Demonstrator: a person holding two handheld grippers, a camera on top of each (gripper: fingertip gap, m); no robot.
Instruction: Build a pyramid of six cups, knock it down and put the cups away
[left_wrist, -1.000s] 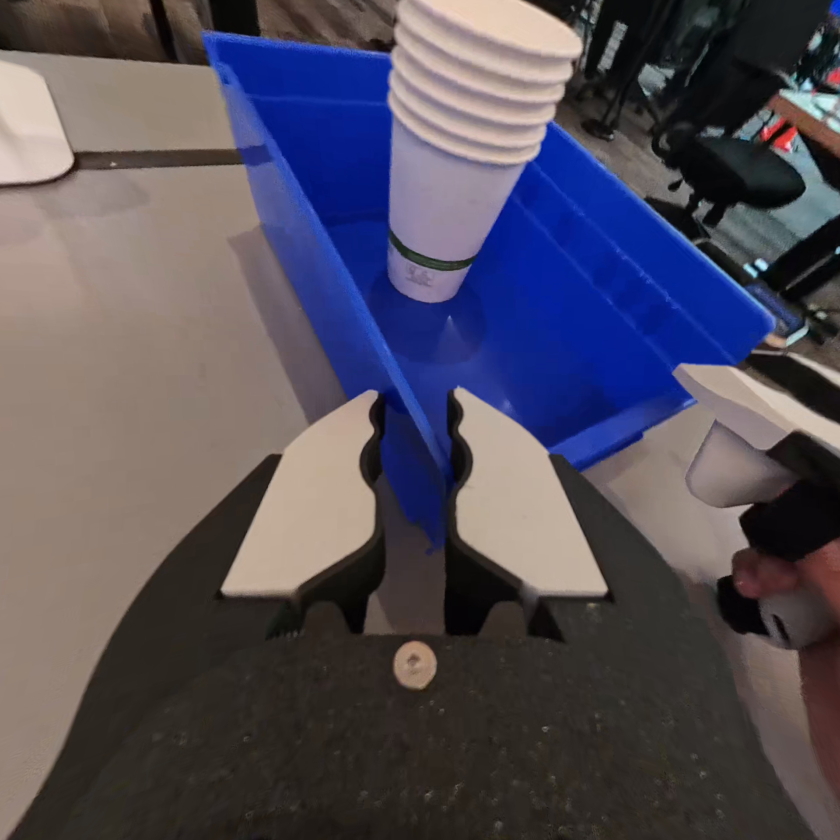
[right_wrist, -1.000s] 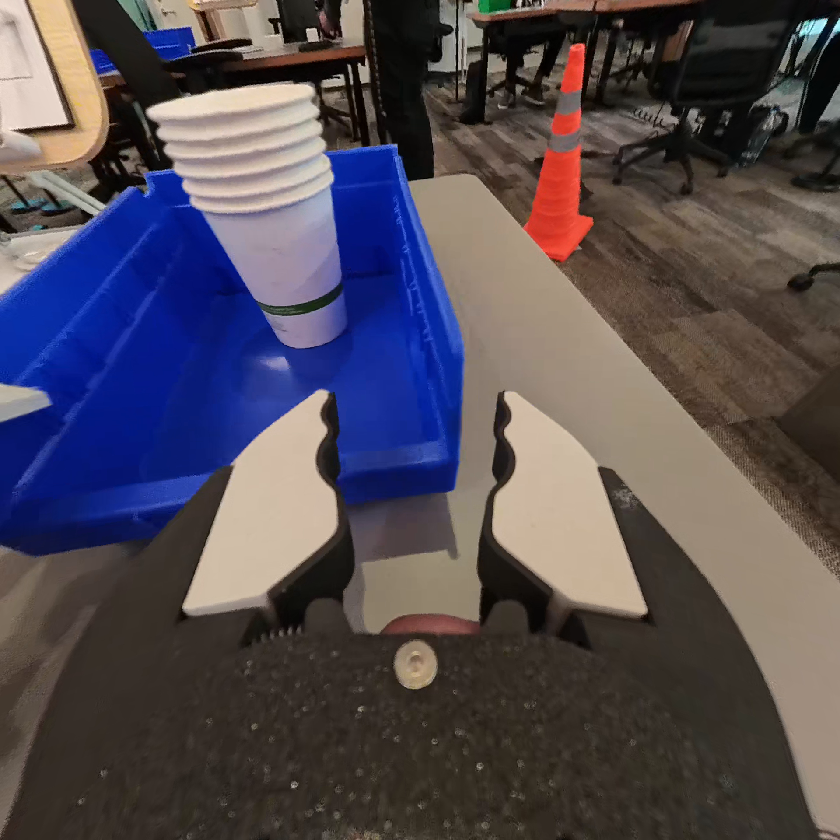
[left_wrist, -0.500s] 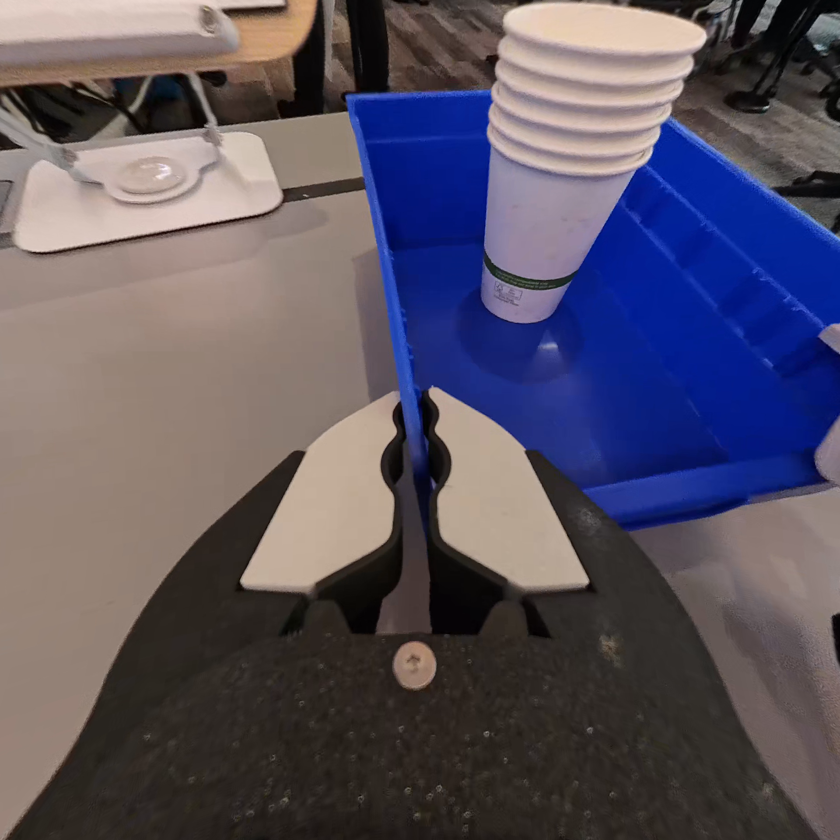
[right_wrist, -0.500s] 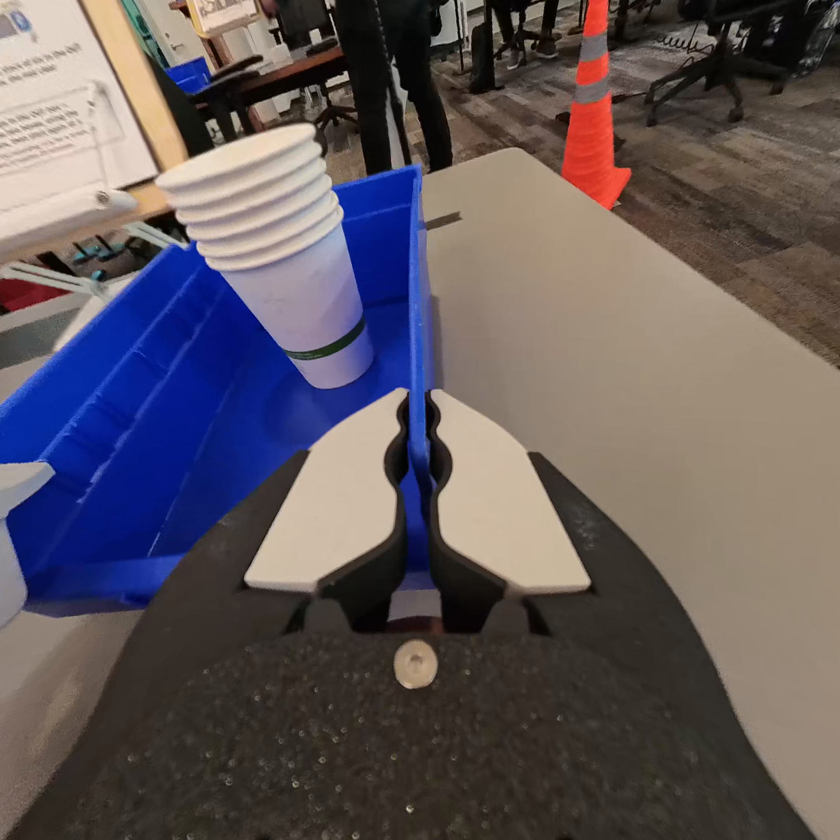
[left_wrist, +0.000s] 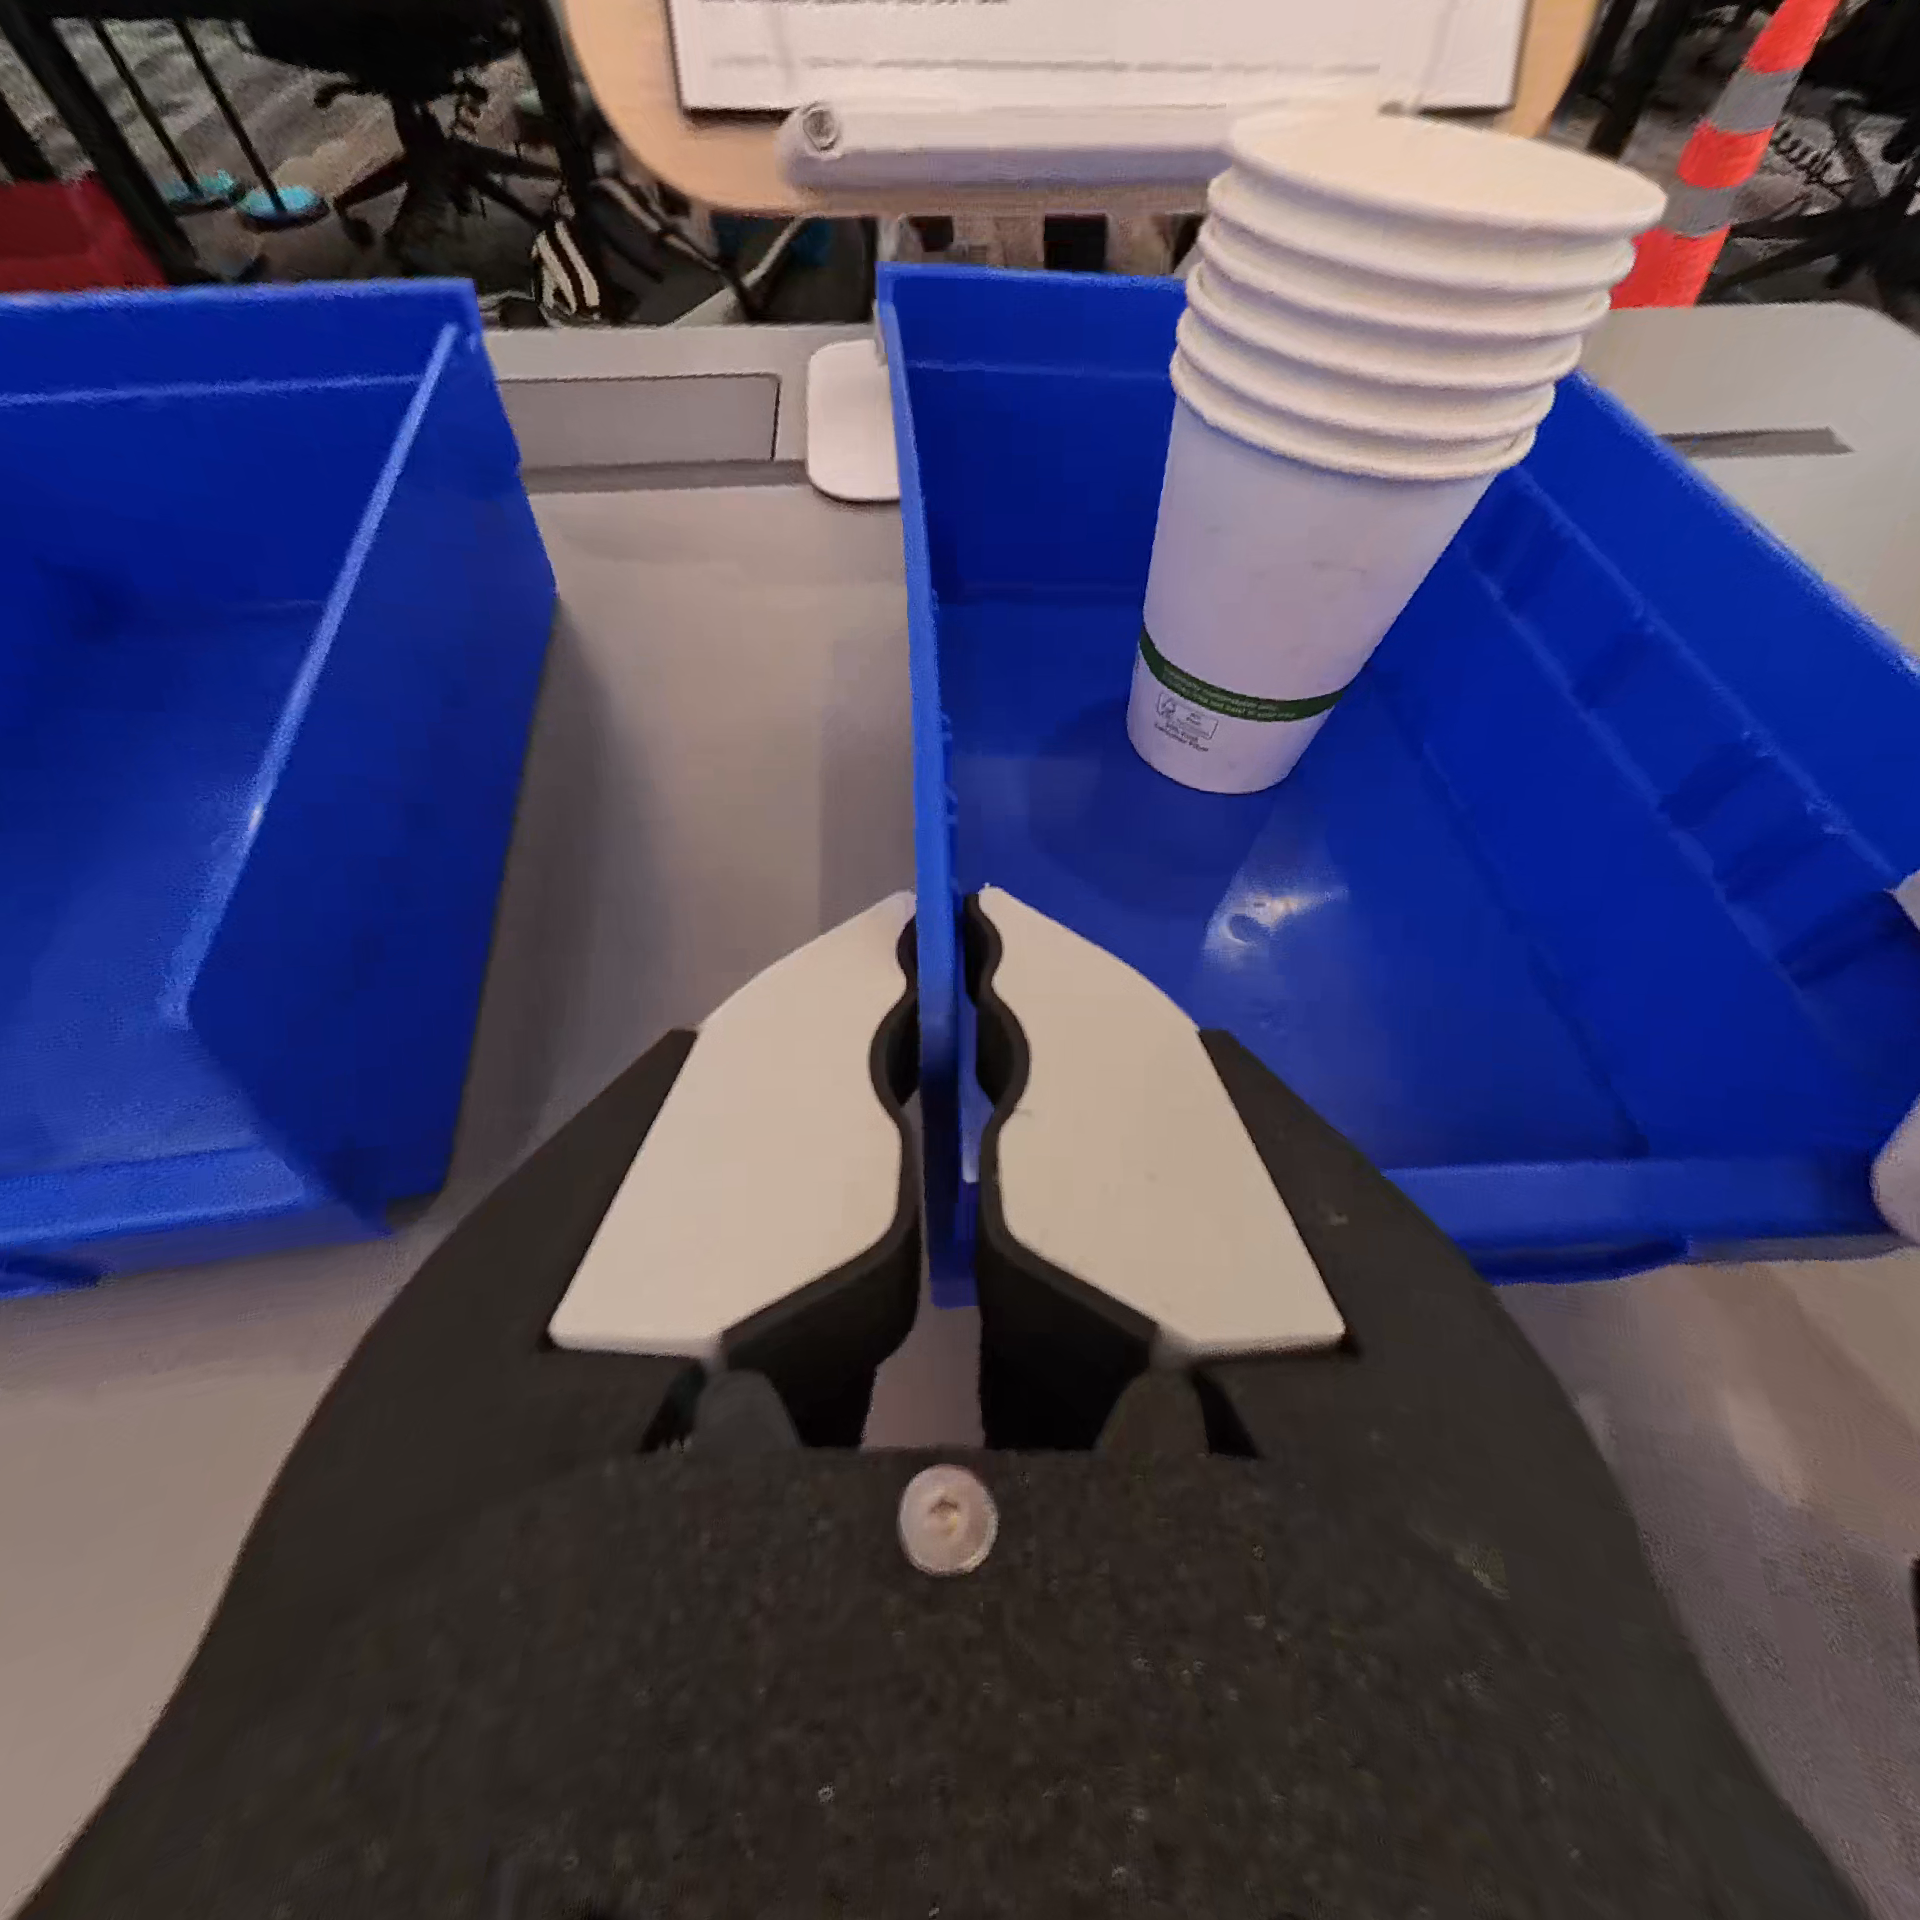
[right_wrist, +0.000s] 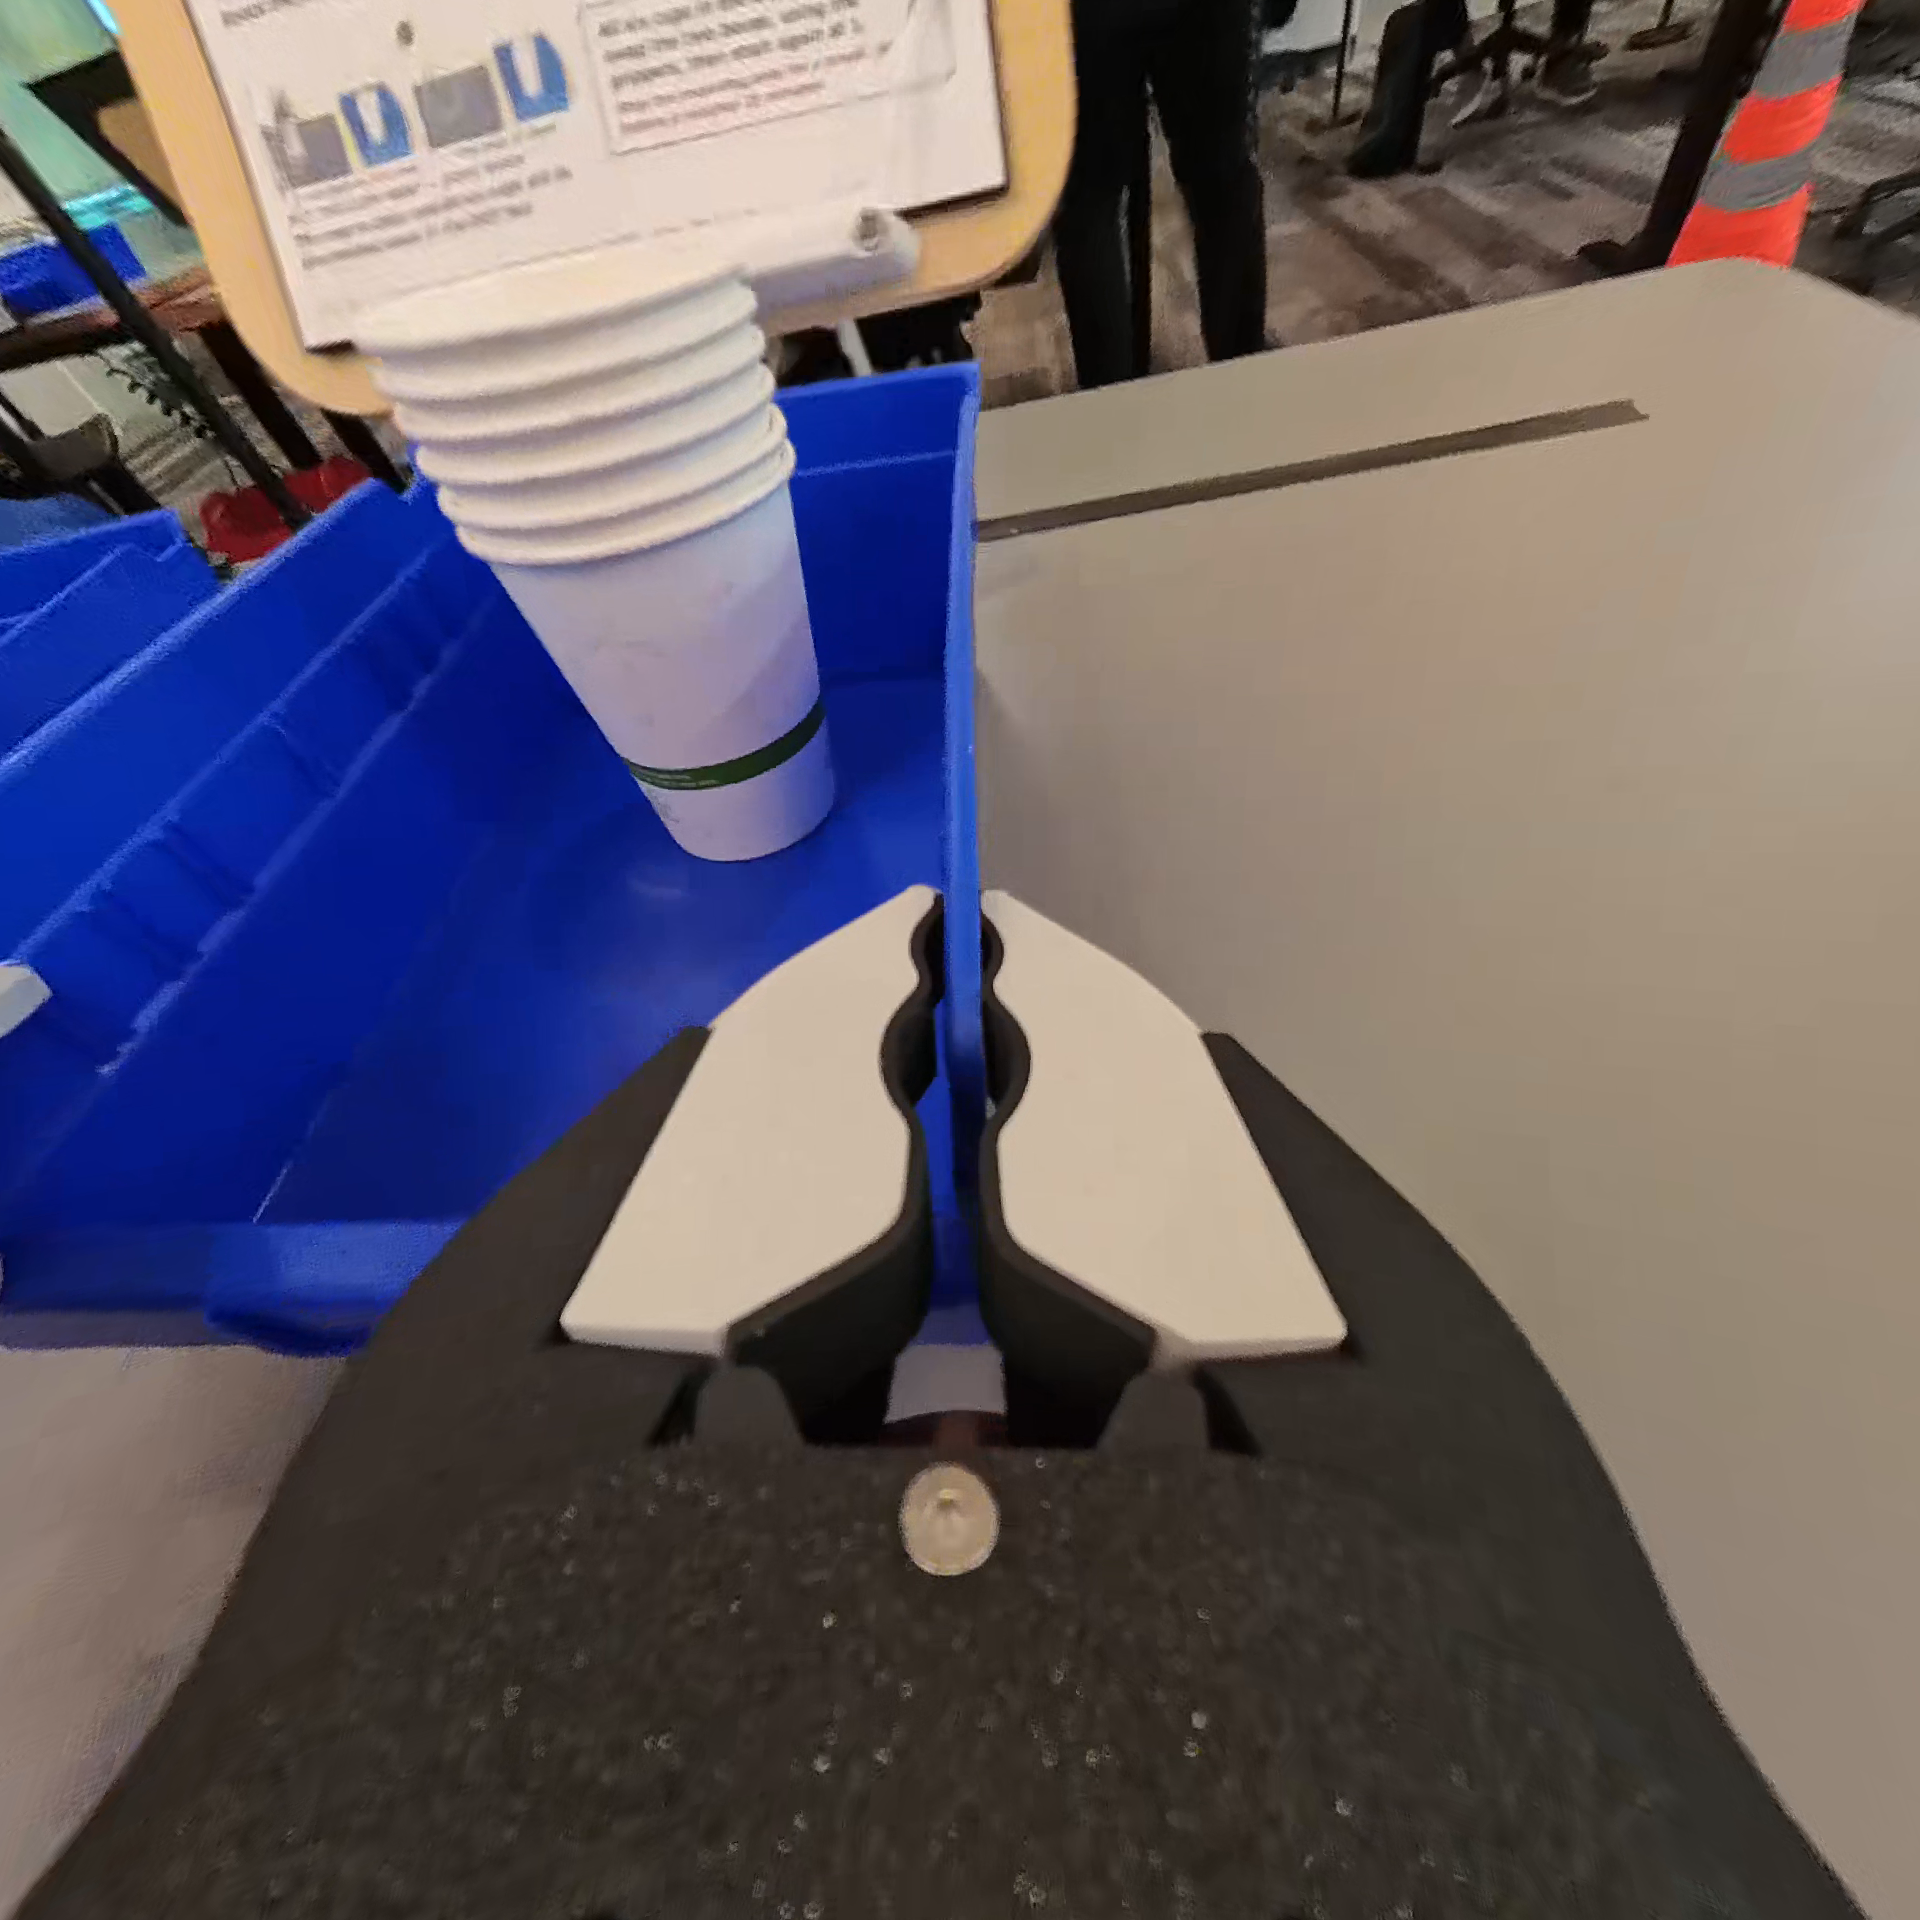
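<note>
- The second blue bin (left_wrist: 260, 727), left of the gripped one on the grey table (left_wrist: 707, 727), runs off the left wrist view's left edge; its far left wall is unseen.
- The blue bin (left_wrist: 1558, 987) holding the stack of cups (left_wrist: 1340, 499) is cut by that view's right edge; only a pale sliver of the right gripper (left_wrist: 1901, 1174) shows there.
- The left gripper (right_wrist: 16, 997) is a pale corner at the right wrist view's left edge.
- The near end of each pinched bin wall is hidden between fingers (left_wrist: 748, 1143).
- The notice board (right_wrist: 623, 104) is cut off at the top.
- The orange cone (right_wrist: 1766, 125) is cropped at the top right corner.
</note>
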